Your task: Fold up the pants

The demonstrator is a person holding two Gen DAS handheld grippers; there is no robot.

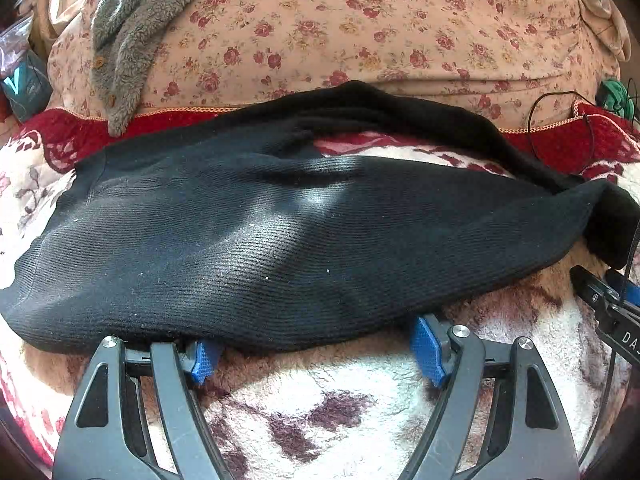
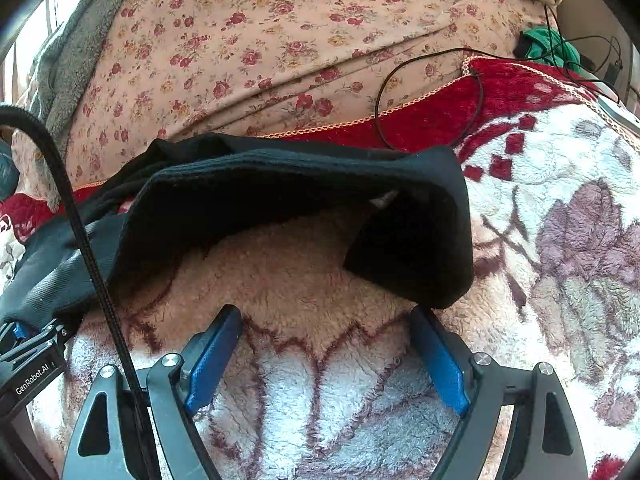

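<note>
Black ribbed knit pants (image 1: 280,240) lie across a fleece blanket, stretched left to right, with one leg folded back over the other. My left gripper (image 1: 316,348) is open, its blue pads at the near edge of the pants, tips partly under the fabric. In the right wrist view the pants' waistband end (image 2: 400,240) is raised and curled, showing its dark inside. My right gripper (image 2: 328,344) is open just in front of that end, its right finger (image 2: 440,364) close under the hanging corner. The right gripper also shows in the left wrist view (image 1: 608,308).
A white and maroon fleece blanket (image 1: 320,408) covers the bed. Behind it lie a pink floral quilt (image 1: 340,32), a grey fleece garment (image 1: 120,40) and a thin black cable (image 2: 420,96). A green item (image 2: 548,44) sits at the far right.
</note>
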